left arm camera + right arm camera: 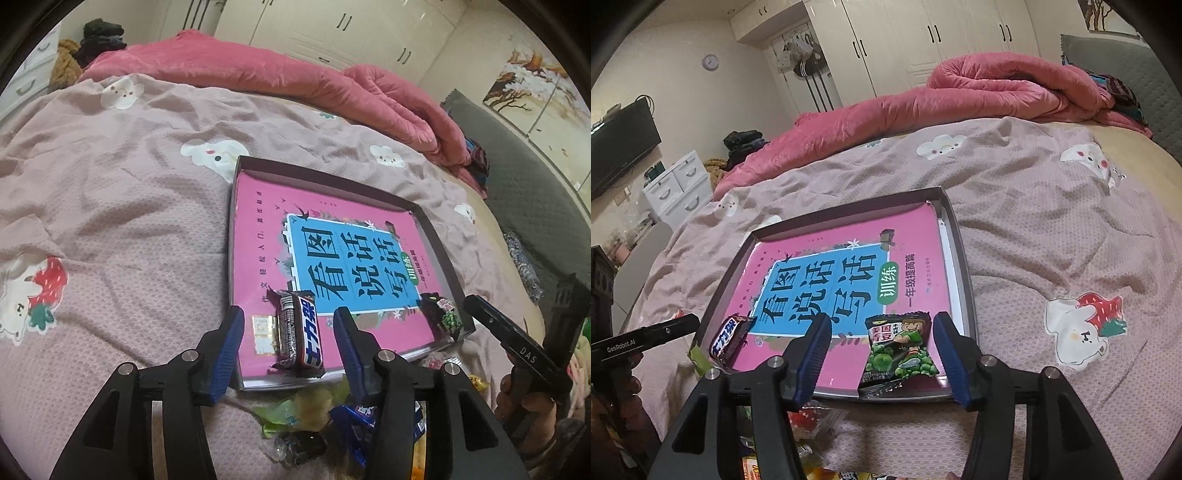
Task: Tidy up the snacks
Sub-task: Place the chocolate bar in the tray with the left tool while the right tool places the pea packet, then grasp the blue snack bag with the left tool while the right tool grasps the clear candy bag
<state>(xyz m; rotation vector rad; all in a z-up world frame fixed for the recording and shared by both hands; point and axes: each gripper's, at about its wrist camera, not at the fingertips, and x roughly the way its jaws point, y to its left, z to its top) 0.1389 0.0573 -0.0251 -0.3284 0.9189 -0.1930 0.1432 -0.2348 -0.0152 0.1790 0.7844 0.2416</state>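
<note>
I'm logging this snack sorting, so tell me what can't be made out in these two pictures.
- Loose snack pile, left wrist view: partly hidden behind the left gripper fingers; wrappers unreadable.
- More snacks, right wrist view: behind the right gripper, cut off by the bottom edge.
- Tray floor: covered by the pink book.

right tongs (881, 354) agape | pea packet (899, 354) between (in tray (964, 258))

Bed (110, 206) under tray (236, 236), loose snacks (347, 421) (pink quilt (295, 77) behind)
</note>
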